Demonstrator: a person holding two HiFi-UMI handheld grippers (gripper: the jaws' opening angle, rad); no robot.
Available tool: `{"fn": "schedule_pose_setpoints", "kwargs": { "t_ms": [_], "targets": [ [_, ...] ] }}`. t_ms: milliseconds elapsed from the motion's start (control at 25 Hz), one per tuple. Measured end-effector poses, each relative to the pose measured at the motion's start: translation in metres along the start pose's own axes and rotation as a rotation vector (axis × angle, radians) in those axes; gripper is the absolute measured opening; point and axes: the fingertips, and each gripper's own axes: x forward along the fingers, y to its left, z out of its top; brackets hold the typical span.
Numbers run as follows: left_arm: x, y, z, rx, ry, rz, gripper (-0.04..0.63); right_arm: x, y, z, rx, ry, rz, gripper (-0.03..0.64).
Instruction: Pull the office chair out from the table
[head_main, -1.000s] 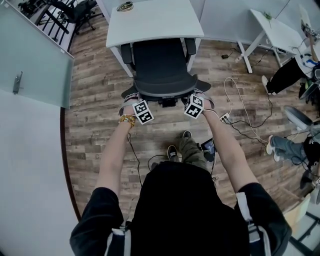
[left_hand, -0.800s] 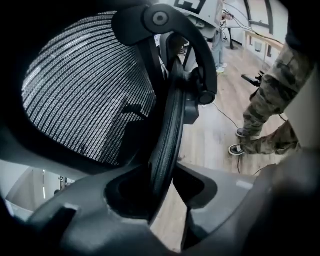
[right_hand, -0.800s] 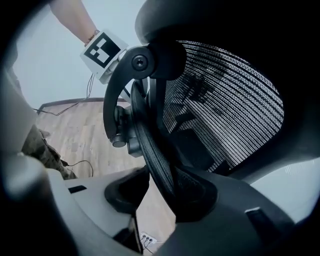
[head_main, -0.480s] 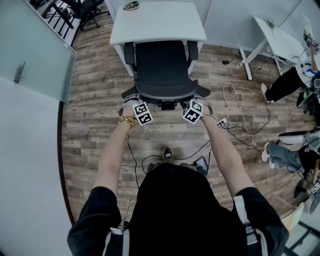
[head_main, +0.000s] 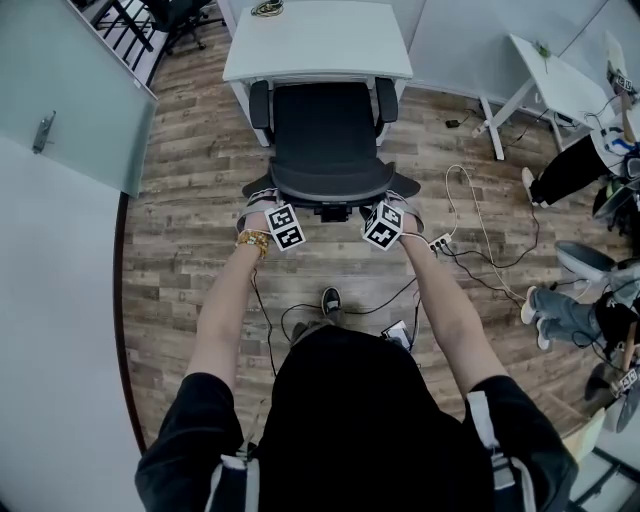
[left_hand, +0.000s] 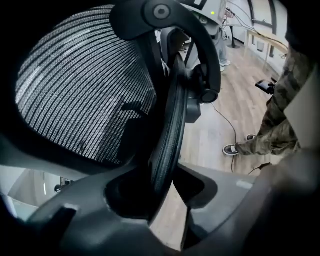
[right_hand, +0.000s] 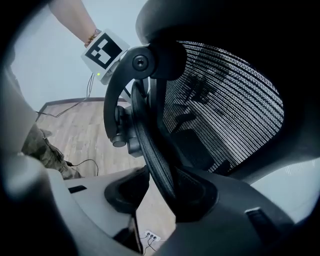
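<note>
Clearly the left tongs (head_main: 263, 203) and right tongs (head_main: 399, 206) each clamp the backrest rim (left_hand: 167, 135) of the office chair (head_main: 325, 130), which sits barely clear of the surface's (head_main: 320, 40) near edge, where the power strip (head_main: 438, 242) behind could snag its casters.

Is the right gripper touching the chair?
Touching. The right gripper view shows the edge of the chair back running between the jaws of the right gripper and pressed against one of them.
</note>
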Motion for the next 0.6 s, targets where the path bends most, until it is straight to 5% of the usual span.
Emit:
{"fn": "schedule_pose_setpoints", "kwargs": {
  "t_ms": [600],
  "targets": [
    [-0.022, -0.045, -0.001, -0.019, 0.051, -0.011, 0.164, -0.024, 0.041, -0.015, -0.007, -0.008, 0.003, 0.135]
  ]
}}
